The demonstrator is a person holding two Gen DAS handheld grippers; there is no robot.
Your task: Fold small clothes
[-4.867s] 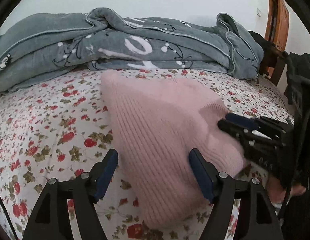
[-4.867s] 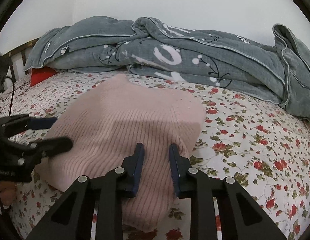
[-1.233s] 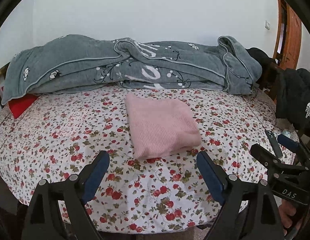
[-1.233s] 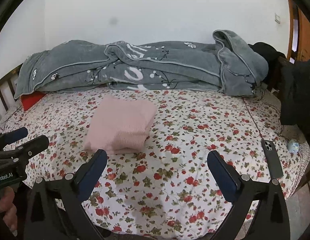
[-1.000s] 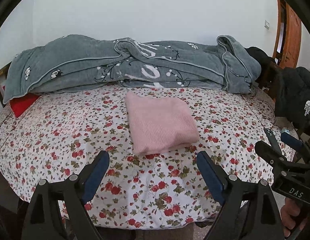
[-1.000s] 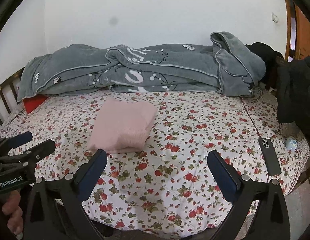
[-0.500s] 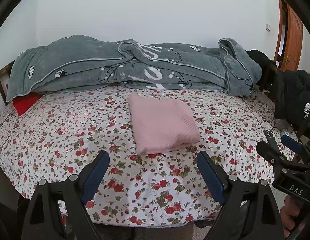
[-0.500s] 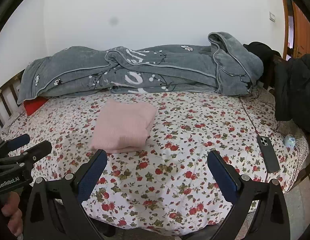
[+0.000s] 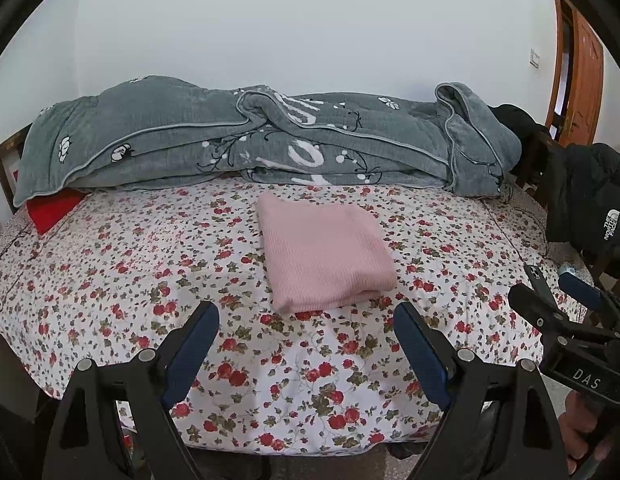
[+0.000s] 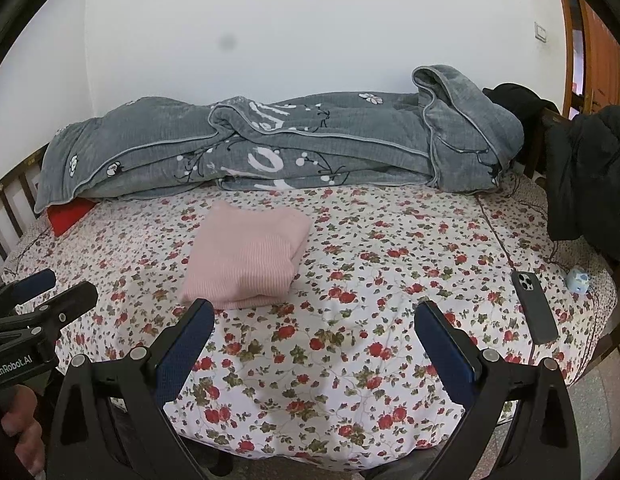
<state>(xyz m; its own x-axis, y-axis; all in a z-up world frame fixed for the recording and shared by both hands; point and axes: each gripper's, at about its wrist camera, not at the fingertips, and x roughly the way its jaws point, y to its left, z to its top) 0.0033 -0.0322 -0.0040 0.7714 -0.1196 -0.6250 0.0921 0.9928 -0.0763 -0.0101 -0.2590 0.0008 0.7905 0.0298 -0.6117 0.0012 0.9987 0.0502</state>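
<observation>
Item: pink knit garment (image 9: pixel 324 254). Location: middle of the bed (image 9: pixel 109 264), on the floral sheet, lying flat as a neat rectangle with its layered edges toward the foot of the bed. Well apart from both tools; nothing touches it.

Item: left tool (image 9: pixel 305 344). Fingers spread wide, nothing between them; held back over the near edge of the bed, pointing toward the garment.

Item: right tool (image 10: pixel 314 340). Fingers likewise spread, empty; the garment lies ahead and to its left.

Item: grey blanket (image 9: pixel 269 140). Bundled along the wall side of the bed, just behind the garment, not touching it as far as can be seen.

Item: red cushion (image 9: pixel 55 210). Partly under the blanket's left end.

Item: phone (image 10: pixel 534 306). Face down near the right edge of the bed, with a small pale blue object (image 10: pixel 577 280) beside it.

Item: black jacket (image 10: pixel 590 176). Draped over furniture to the right of the bed.

Condition of work: judged complete or nearly so; the fold looks square and compact.

Handling note: if any tidying is wanted, approach low from the near edge, pinch only the stacked layers together, and avoid dragging the top layer, since a soft knit likely slides and opens easily. Otherwise leave it undisturbed and keep both tools clear.
</observation>
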